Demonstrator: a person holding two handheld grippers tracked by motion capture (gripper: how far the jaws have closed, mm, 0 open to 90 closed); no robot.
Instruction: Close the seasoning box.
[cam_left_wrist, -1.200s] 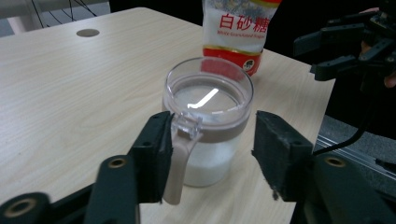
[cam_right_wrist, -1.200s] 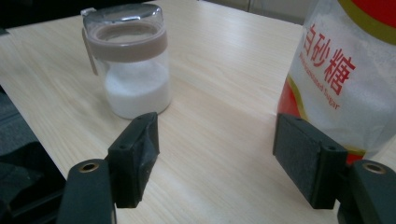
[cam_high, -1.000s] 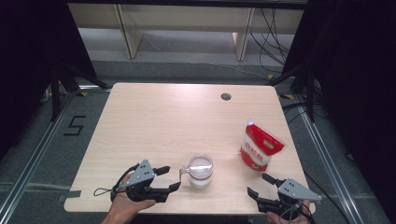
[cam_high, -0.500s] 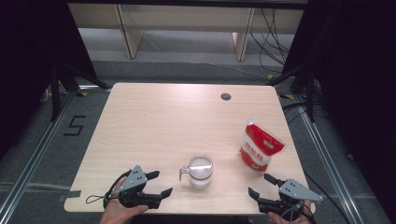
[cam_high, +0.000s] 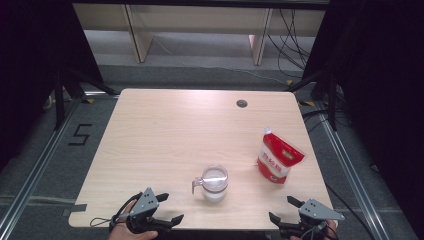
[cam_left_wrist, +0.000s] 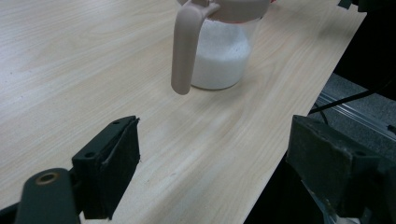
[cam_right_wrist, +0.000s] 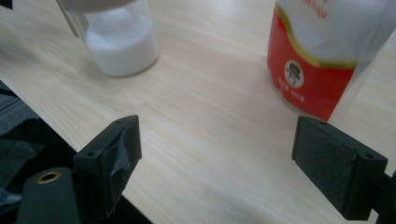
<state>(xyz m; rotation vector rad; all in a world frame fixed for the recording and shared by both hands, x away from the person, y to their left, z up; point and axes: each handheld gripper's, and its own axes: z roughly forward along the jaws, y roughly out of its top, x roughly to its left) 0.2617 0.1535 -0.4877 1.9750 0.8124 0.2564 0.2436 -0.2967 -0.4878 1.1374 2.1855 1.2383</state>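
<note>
- High view: the left gripper (cam_high: 163, 209) at seven o'clock of the table (cam_high: 165, 135) has just been spreading its jaws, nothing between them; the right gripper (cam_high: 283, 210) at five o'clock has also just been opening and holds nothing; the lidded jar of white granules (cam_high: 214, 182) stands at six o'clock near the front edge, with the red-and-white pouch (cam_high: 277, 157) at four o'clock, well apart from it; a careless sweep of either hand could, I judge, push the jar off that edge; both hands are cut off by the frame bottom.
- Left gripper view: jaws spread wide and empty; the jar's handle (cam_left_wrist: 186, 49) points towards them at twelve o'clock; a crooked approach could tip the jar; its lid is cropped.
- Right gripper view: jaws wide and empty; the pouch (cam_right_wrist: 322, 60) at one o'clock looks floppy and may topple or crumple if pinched low; its print is blurred and its top cut off.
</note>
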